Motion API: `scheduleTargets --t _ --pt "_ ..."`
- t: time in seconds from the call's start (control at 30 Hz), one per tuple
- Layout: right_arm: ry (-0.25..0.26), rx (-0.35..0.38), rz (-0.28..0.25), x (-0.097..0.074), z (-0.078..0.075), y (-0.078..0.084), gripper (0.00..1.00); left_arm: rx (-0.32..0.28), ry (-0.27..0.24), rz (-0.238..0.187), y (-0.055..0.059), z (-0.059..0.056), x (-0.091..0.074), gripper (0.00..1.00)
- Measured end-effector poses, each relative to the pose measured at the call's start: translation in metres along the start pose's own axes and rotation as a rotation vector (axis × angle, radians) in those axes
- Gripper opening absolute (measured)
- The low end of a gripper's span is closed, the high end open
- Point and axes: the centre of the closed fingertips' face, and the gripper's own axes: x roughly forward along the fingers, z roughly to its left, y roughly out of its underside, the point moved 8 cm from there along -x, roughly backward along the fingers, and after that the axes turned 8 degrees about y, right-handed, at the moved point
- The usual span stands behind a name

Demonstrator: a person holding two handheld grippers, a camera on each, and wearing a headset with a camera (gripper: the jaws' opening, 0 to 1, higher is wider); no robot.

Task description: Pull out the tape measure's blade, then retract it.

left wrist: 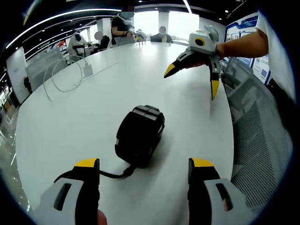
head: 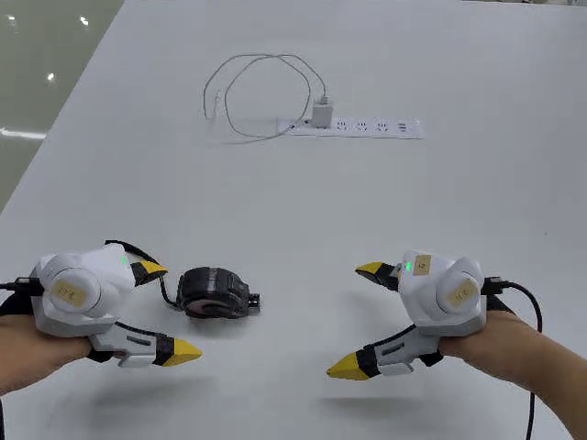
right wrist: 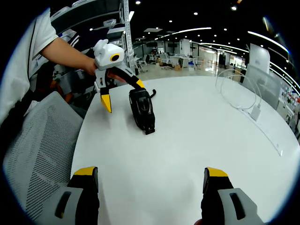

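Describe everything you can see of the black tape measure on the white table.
The black, rounded, plastic-looking tape measure sits on the white table, seemingly upright, blade retracted with only its end tab at the front. A thin black cord trails from its rear. It lies just ahead of the left gripper's open jaws, its case apart from them.

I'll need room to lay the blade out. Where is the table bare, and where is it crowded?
Widest bare stretch: the table between the power strip and both grippers. Also free: the gap between the tape measure and the right gripper. Crowded: just ahead of the left gripper, jaws open, where the tape measure lies.
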Motion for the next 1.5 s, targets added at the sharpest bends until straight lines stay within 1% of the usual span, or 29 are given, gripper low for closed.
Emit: scheduleTargets --t 0.17,0.3,0.37,0.4,0.5,0.53,0.6,0.67,0.83,0.9,1.13,1.3,1.37,1.5 --pt "-0.007 -0.004 -0.005 0.004 -0.001 -0.003 0.91 0.022 0.018 0.024 -0.002 0.005 0.003 0.7" --pt "-0.012 0.003 -0.009 0.008 -0.004 -0.004 0.91 0.045 0.029 0.054 -0.002 0.007 0.008 0.69" --pt "-0.014 0.006 -0.008 0.01 -0.005 -0.004 0.91 0.045 0.036 0.051 -0.004 0.008 0.009 0.67" --pt "-0.014 0.008 -0.009 0.01 -0.005 -0.004 0.91 0.046 0.039 0.057 -0.004 0.008 0.01 0.66" --pt "-0.016 0.009 -0.013 0.011 -0.006 -0.006 0.91 0.067 0.041 0.087 -0.003 0.01 0.014 0.64" --pt "-0.016 0.01 -0.014 0.012 -0.007 -0.006 0.91 0.077 0.044 0.095 -0.002 0.011 0.015 0.62" --pt "-0.018 0.009 -0.015 0.013 -0.007 -0.007 0.91 0.084 0.042 0.107 -0.002 0.013 0.016 0.6" --pt "-0.02 0.008 -0.014 0.014 -0.007 -0.006 0.91 0.083 0.045 0.109 -0.004 0.015 0.018 0.59" --pt "-0.024 0.007 -0.012 0.016 -0.007 -0.007 0.91 0.096 0.066 0.128 -0.006 0.018 0.021 0.51" --pt "-0.025 0.007 -0.012 0.017 -0.008 -0.007 0.91 0.105 0.067 0.134 -0.007 0.019 0.022 0.5" --pt "-0.032 0.007 -0.009 0.019 -0.008 -0.007 0.9 0.115 0.102 0.149 -0.008 0.021 0.025 0.38" --pt "-0.038 0.006 -0.009 0.022 -0.007 -0.007 0.9 0.127 0.107 0.155 -0.01 0.023 0.027 0.35" --pt "-0.039 0.005 -0.008 0.022 -0.007 -0.007 0.9 0.122 0.117 0.155 -0.011 0.023 0.028 0.34" --pt "-0.042 0.008 -0.008 0.023 -0.007 -0.007 0.89 0.135 0.129 0.168 -0.01 0.022 0.029 0.31"
